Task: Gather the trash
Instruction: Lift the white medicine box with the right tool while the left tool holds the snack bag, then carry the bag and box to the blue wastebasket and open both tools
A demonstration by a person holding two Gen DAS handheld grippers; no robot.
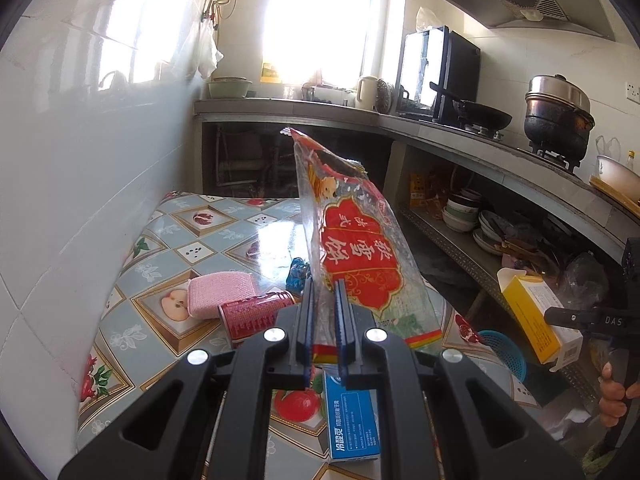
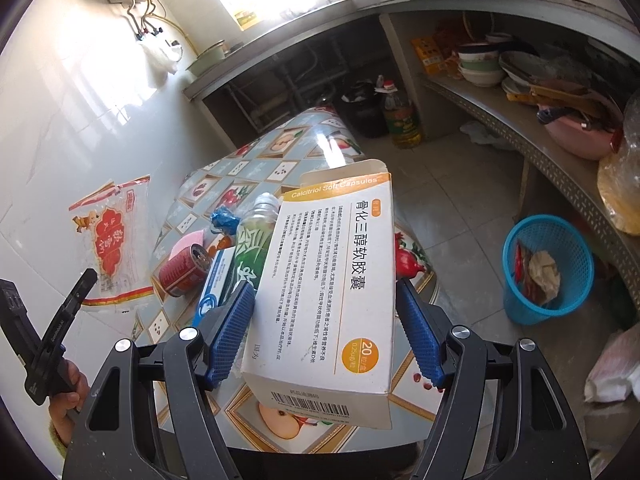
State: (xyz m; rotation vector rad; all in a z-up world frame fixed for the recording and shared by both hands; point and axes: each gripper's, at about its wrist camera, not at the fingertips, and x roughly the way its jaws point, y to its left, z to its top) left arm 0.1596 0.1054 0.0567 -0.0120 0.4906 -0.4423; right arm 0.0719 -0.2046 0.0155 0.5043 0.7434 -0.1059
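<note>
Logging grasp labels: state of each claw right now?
Left claw: closed on red-printed clear plastic snack wrapper.
Right claw: closed on white-and-orange cardboard medicine box.

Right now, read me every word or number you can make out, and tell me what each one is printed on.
"Calcitriol Soft Capsules" – medicine box, orange band.
"骨化三醇软胶囊" – same box, big title.
"20" – same box, orange circle.
"软雪饼" – snack wrapper, red panel.
"冷酸灵" – blue toothpaste box.
"DAS" – right hand-held gripper, seen from the left wrist.
Too small or blurred: the box's fine print and barcode digits, red can lettering, green bottle label.
</note>
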